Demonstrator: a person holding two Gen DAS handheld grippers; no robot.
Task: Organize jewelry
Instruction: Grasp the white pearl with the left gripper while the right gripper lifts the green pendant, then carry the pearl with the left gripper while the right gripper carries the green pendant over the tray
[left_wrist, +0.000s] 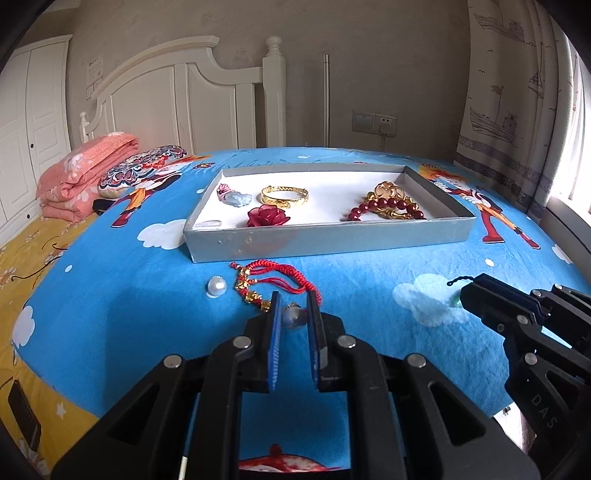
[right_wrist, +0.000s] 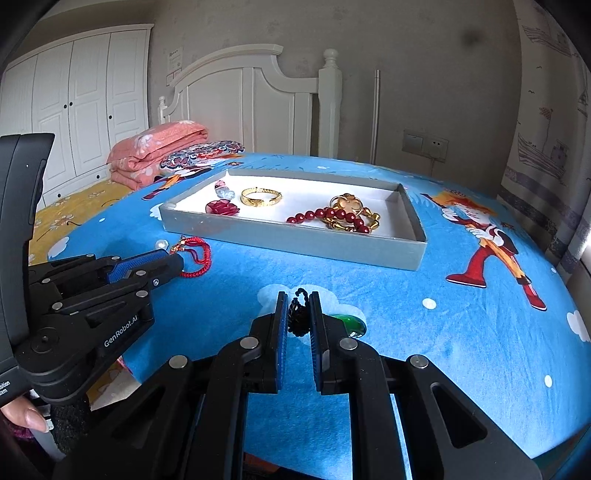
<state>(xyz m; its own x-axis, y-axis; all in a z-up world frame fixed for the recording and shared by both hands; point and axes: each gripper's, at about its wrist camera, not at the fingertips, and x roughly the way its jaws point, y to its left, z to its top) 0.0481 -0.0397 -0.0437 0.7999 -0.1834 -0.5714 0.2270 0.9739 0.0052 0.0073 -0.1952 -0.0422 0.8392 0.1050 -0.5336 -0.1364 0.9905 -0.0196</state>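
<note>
Blue pads of the left gripper (left_wrist: 294, 314) pinch a pale bead pendant (left_wrist: 293, 316) near the bed's front edge, beside the red cord bracelet (left_wrist: 275, 282). The right gripper (right_wrist: 299, 314) clasps a black cord (right_wrist: 298, 315) by a green stone (right_wrist: 351, 325). Probably pickup; next, lift both into the grey tray (left_wrist: 332, 236).

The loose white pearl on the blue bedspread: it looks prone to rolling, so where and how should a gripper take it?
Grip the loose white pearl across its widest middle, coming straight down from above: it is round, so higher contact would squirt it away.
</note>
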